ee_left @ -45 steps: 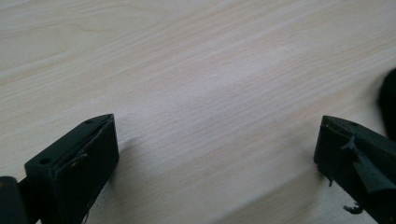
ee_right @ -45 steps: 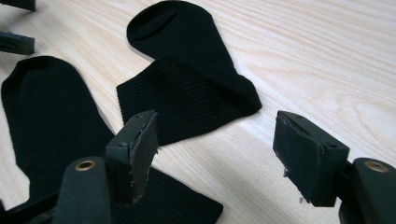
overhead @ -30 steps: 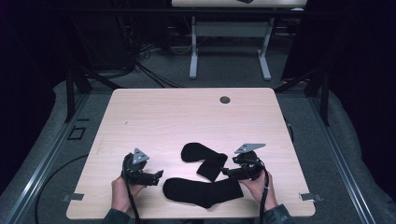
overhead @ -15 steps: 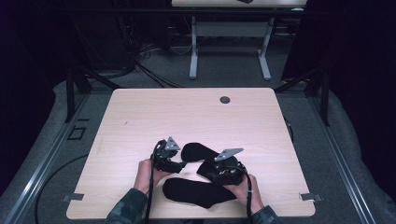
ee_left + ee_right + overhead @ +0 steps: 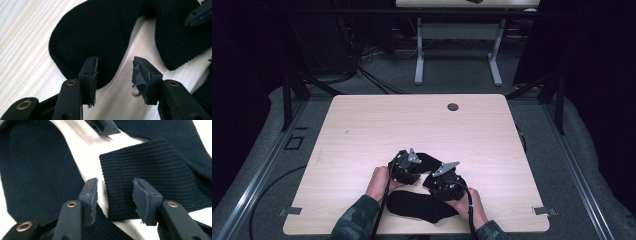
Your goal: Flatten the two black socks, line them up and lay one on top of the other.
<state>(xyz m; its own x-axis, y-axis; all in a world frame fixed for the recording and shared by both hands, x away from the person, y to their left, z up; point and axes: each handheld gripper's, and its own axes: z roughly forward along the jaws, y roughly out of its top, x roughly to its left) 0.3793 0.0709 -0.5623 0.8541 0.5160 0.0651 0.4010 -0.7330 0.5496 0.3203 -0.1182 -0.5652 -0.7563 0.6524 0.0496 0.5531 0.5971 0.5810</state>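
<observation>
Two black socks lie on the light wooden table [image 5: 377,130]. The farther sock [image 5: 430,161] is bent, and its rounded toe [image 5: 100,32] sits just under my left gripper [image 5: 114,72], whose jaws have just been closing and stand open over the toe's edge. The same sock's ribbed cuff [image 5: 155,167] lies below my right gripper [image 5: 114,192], whose jaws have also just been closing and are open, straddling the cuff's corner. From above, the left gripper [image 5: 416,166] and right gripper [image 5: 434,179] are close together. The nearer sock [image 5: 422,206] lies flat by the front edge.
A round cable hole [image 5: 453,106] is in the table's far side. Another desk's legs [image 5: 457,50] and cables stand on the floor beyond. Bare wood spreads to the left, right and back of the socks. The person's forearms come in over the front edge.
Both hands have moved inward from the sides of the socks and now sit over the farther sock. Both pairs of jaws are narrower than before.
</observation>
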